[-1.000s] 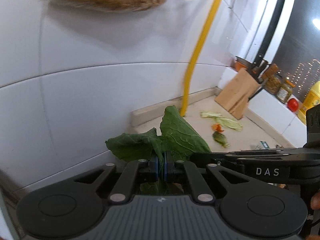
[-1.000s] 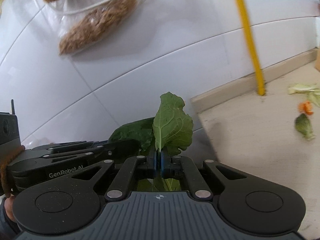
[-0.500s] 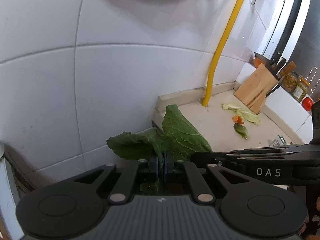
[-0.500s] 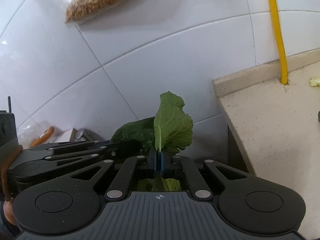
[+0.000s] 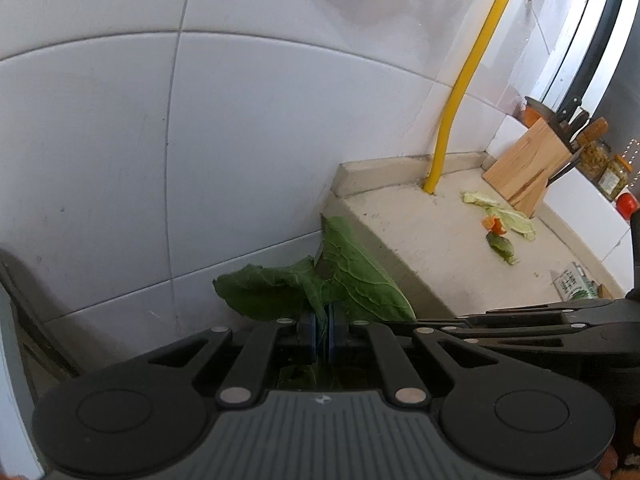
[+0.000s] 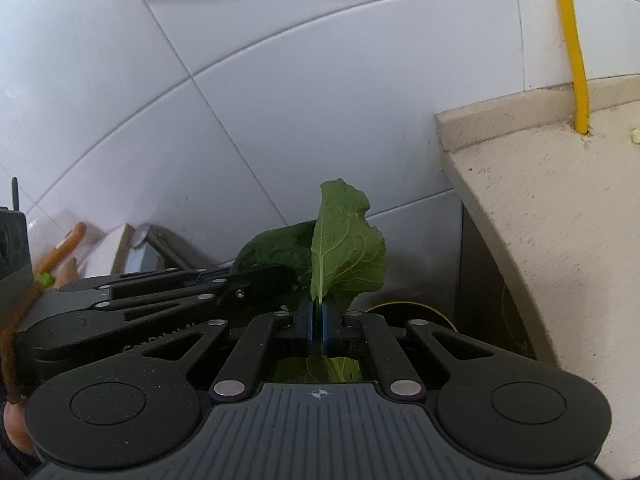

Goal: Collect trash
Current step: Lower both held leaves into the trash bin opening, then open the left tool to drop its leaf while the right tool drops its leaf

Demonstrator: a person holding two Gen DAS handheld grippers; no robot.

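White tiled wall (image 5: 280, 140) fills the view; the beige stone countertop (image 5: 432, 240) ends at its left edge beside me. My left gripper (image 5: 323, 330) is clamped on a dark green crumpled leaf (image 5: 260, 292), my right gripper (image 6: 319, 326) on a lighter upright green leaf (image 6: 344, 248), both held just off that edge. I judge I should keep both squeezed until over a bin, which I cannot make out for certain. Pale scraps (image 5: 504, 220) remain near the back edge.
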